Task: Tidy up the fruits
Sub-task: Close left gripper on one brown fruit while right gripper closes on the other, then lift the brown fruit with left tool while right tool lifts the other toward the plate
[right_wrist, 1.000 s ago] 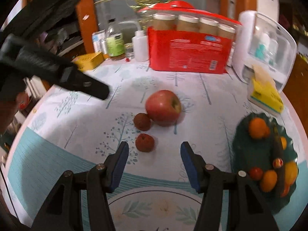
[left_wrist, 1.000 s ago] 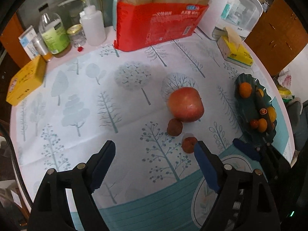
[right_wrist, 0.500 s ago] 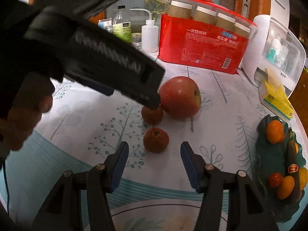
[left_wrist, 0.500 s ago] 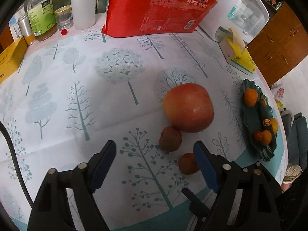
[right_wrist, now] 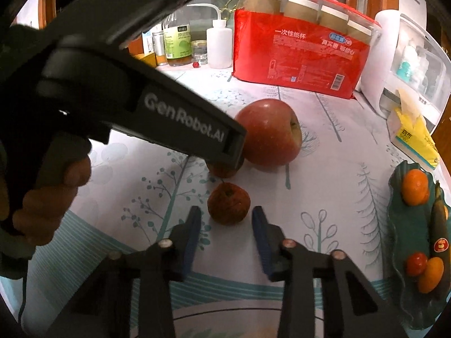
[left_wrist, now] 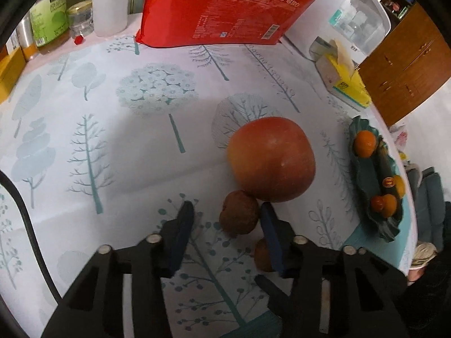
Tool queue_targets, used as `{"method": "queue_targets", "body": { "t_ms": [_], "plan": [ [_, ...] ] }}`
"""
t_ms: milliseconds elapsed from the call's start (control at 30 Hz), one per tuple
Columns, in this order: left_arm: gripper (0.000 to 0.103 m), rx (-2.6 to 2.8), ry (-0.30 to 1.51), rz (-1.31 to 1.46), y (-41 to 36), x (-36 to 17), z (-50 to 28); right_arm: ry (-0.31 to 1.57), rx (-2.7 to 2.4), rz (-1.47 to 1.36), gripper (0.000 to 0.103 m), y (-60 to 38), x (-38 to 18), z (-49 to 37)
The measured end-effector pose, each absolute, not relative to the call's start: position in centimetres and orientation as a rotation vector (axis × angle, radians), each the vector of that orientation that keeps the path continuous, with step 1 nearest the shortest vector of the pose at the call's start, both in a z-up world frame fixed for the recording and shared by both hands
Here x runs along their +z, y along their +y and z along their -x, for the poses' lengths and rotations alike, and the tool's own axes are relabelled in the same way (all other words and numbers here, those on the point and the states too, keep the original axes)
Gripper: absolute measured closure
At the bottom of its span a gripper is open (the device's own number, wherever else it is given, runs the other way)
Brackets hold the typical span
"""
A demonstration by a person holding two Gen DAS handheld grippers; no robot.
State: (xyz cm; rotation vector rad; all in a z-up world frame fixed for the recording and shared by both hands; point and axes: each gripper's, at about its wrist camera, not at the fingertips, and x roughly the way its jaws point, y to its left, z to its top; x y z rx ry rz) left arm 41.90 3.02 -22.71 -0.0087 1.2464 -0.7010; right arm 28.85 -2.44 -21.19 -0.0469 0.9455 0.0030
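Both grippers were closing, neither yet pinching. The left gripper (left_wrist: 227,222) straddled 1 small brown fruit (left_wrist: 239,216) touching the apple (left_wrist: 271,159); the right gripper (right_wrist: 227,221) flanked the other (right_wrist: 229,203) on the counter (left_wrist: 112,129). Crowded jaws risked nudging the apple or colliding.

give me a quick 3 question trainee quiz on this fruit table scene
1. True or false: the big red apple lies in the green dish.
2. Which sits nearer the right claw: A) the stemmed small brown fruit B) the apple C) the red cup pack?
3. Fill in: the left claw has a small brown ____ between its fingers.

Key: 1 false; 2 A; 3 fruit
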Motion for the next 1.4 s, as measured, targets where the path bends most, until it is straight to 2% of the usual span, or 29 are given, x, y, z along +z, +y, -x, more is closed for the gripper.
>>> {"method": "queue_targets", "body": {
  "t_ms": [67, 133, 700, 1400],
  "plan": [
    [0.07, -0.723, 1.249, 0.03, 3.0, -22.8, -41.9, 0.958, -0.007, 0.047, 0.074, -2.5, -21.4, -29.0],
    [0.075, -0.734, 1.244, 0.036, 2.9, -22.8, -41.7, 0.955, -0.007, 0.041, 0.075, -2.5, -21.4, -29.0],
    [0.076, -0.65, 1.26, 0.03, 4.9, -22.2, -39.5, 0.985, -0.01, -0.052, 0.077, -2.9, -20.8, -27.4],
    [0.076, -0.605, 1.32, -0.016, 7.3, -18.2, -28.2, 0.985, 0.04, -0.064, 0.077, -3.1, -16.9, -19.0]
  ]
}}
